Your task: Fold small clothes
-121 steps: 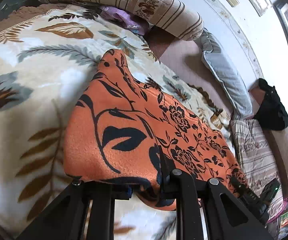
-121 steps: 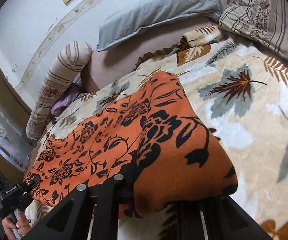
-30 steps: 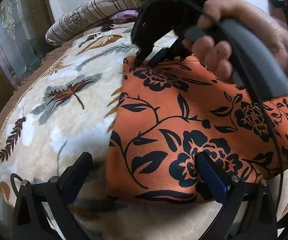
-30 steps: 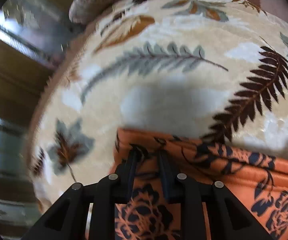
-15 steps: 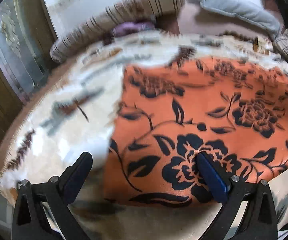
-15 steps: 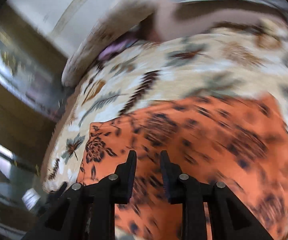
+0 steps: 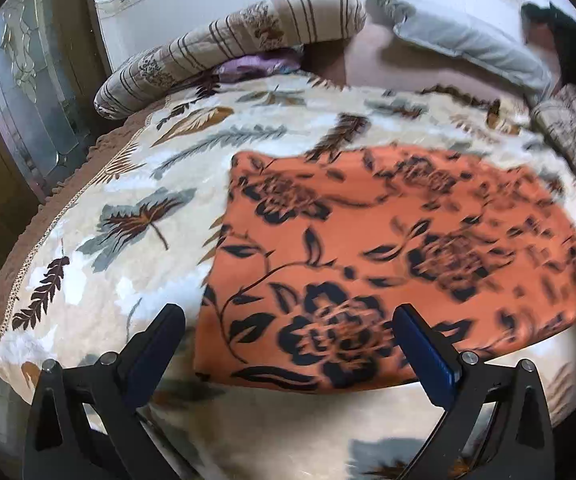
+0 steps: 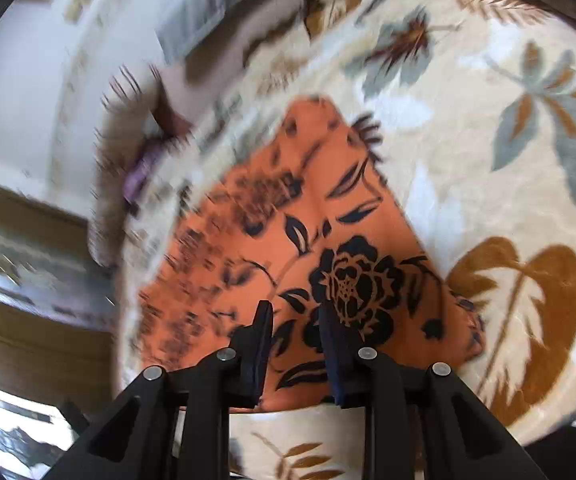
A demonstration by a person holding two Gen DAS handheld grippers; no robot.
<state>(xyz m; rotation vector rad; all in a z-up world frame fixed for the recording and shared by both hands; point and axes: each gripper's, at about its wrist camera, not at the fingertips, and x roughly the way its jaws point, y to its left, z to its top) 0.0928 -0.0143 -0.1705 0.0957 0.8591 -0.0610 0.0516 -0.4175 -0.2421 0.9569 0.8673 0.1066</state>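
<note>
An orange garment [image 7: 367, 240] with a black flower print lies flat and folded on the leaf-patterned blanket [image 7: 128, 200]. My left gripper [image 7: 288, 312] is open wide and hovers just above the garment's near edge, with nothing between its fingers. In the right wrist view the garment [image 8: 315, 184] runs away from the camera towards the pillows. My right gripper [image 8: 295, 308] hangs over its near end beside a black flower. Its jaws are opening, a narrow gap shows between them, and no cloth is pinched there.
A striped bolster [image 7: 248, 36], a grey pillow [image 7: 467, 48] and a purple cloth [image 7: 256, 66] lie along the wall at the back. A dark item [image 7: 567, 40] sits at the far right. The bed's brown edge [image 7: 28, 232] curves down the left, beside a glass door [image 7: 20, 100].
The right gripper let go of the garment's far left corner and swung across to its other end, rolling as it went. The hand has left the left wrist view. The left gripper rose slightly.
</note>
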